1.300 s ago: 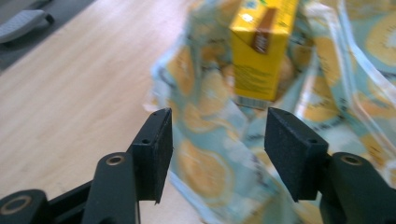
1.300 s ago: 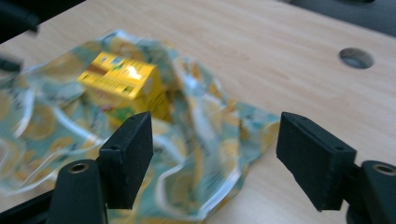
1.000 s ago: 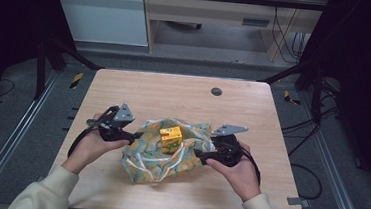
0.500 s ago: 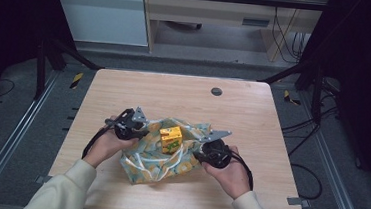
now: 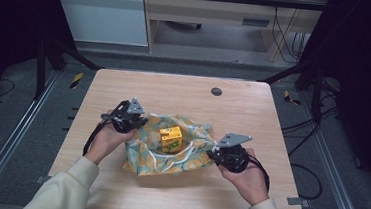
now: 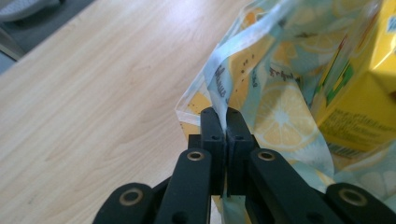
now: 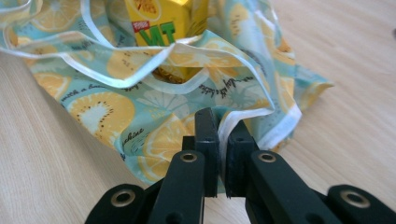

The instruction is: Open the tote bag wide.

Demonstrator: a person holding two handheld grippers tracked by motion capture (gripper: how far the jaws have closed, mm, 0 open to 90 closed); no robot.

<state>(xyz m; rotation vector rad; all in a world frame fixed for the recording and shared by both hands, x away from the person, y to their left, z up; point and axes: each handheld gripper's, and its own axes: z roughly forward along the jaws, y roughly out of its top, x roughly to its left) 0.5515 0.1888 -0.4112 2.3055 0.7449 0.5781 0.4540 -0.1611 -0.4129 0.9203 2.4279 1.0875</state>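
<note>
Lemon-printed teal cloth bag [image 5: 169, 153] lies between both hands: left gripper [image 5: 131, 122] and right gripper [image 5: 218, 152] each pinch its white-edged rim, forearms angled inward, yellow carton [image 5: 170, 139] inside.

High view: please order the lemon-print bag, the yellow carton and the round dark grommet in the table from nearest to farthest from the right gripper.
1. Lemon-print bag: its rim is pinched in the jaws of the right gripper, just to the gripper's left.
2. Yellow carton: stands inside the bag, farther left.
3. Round dark grommet: near the table's far edge, well beyond the gripper.
</note>
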